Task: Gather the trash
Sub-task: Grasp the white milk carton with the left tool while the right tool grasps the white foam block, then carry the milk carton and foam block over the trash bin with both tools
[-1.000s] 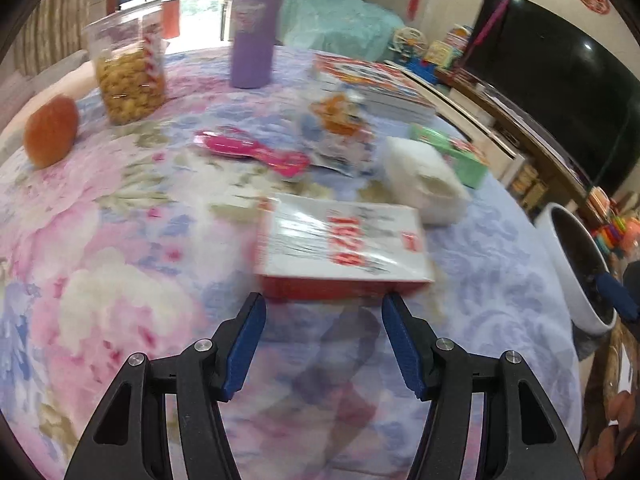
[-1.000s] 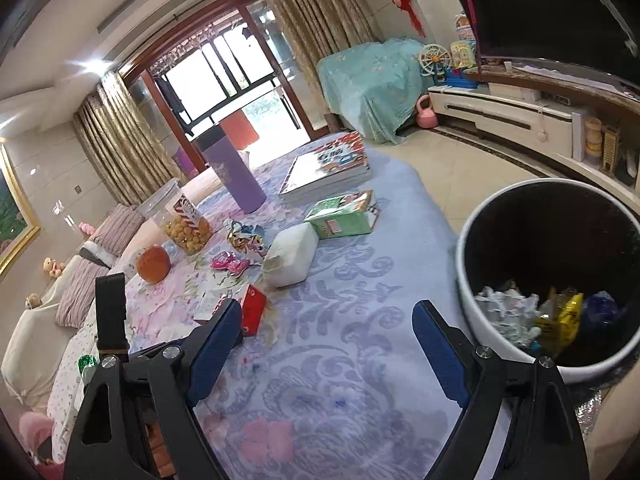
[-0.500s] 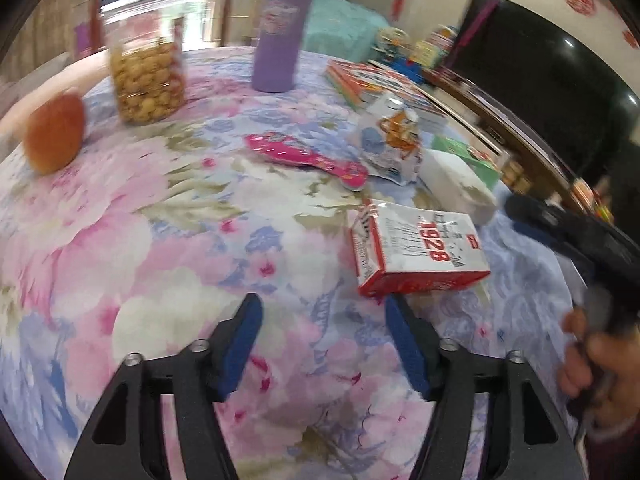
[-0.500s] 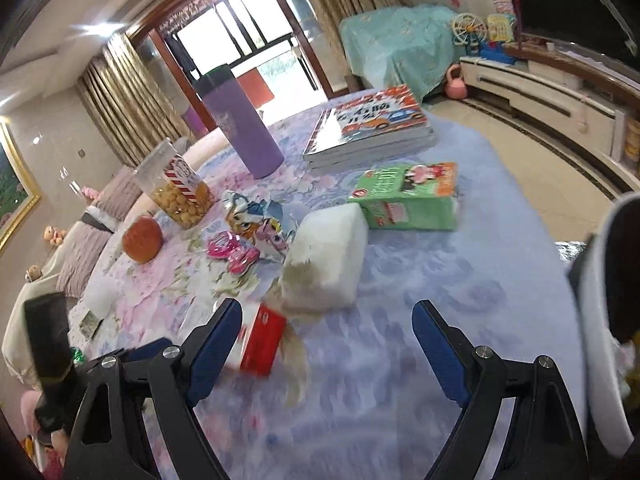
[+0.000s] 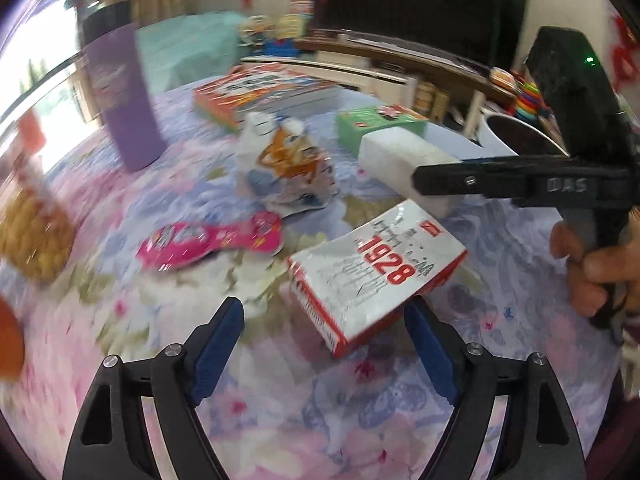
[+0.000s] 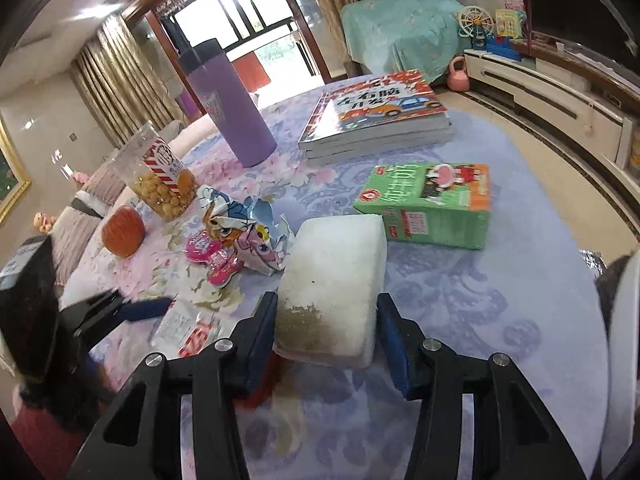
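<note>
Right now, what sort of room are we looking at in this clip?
Most likely a home living room: a large dark TV screen over a long low media cabinet, heavy curtains beside a glass balcony door, and a table under a floral tablecloth strewn with snacks and wrappers.

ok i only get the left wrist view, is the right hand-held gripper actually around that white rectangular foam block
observer: yes. The white rectangular foam block lies with its near end between the fingers of the right hand-held gripper, one blue pad at each side, jaws closing.
operator: does the block look clean on that end
observer: no, the near end has a brown speckled stain across it; the rest of the top is white.
</note>
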`<action>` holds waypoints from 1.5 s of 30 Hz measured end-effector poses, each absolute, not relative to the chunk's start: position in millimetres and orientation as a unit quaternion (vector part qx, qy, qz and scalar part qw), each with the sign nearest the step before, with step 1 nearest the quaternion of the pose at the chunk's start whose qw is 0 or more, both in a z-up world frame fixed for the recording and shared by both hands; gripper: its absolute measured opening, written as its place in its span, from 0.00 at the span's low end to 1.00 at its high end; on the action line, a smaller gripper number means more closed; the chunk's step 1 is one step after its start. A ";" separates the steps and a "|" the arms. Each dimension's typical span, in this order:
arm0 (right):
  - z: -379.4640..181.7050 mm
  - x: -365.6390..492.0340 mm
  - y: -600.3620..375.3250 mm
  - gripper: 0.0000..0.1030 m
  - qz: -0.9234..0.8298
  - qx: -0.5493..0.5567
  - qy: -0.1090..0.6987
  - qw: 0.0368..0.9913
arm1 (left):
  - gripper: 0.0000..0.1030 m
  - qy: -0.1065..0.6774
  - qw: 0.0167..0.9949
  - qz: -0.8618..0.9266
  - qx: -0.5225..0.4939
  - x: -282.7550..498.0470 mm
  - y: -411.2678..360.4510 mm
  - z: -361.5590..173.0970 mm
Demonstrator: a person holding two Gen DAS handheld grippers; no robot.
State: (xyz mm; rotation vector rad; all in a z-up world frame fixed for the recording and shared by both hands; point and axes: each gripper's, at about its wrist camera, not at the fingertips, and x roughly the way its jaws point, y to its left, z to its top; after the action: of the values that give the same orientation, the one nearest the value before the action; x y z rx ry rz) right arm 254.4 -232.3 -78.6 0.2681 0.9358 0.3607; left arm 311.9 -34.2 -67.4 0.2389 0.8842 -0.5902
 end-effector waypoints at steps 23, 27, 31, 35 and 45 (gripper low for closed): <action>-48.5 175.3 -300.6 0.48 0.134 0.177 0.407 0.886 | 0.54 0.409 0.883 -0.220 0.064 259.8 -80.5 -66.3; -45.7 164.3 -306.0 0.48 0.128 0.176 0.403 0.889 | 0.54 0.412 0.889 -0.198 0.029 242.7 -86.7 -59.1; -42.4 151.7 -312.6 0.48 0.124 0.177 0.397 0.892 | 0.54 0.412 0.891 -0.191 0.006 224.3 -95.7 -50.8; -39.9 140.4 -321.1 0.48 0.119 0.178 0.392 0.895 | 0.54 0.411 0.893 -0.183 0.004 213.9 -110.5 -44.2; -29.2 114.3 -353.0 0.48 0.094 0.185 0.372 0.905 | 0.54 0.403 0.893 -0.200 0.013 201.1 -146.5 -29.3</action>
State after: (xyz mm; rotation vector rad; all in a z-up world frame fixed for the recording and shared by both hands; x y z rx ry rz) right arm 114.3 -353.0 -29.2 0.3819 0.7683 0.1947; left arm 201.1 -146.5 -29.3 0.0264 0.8354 -0.4146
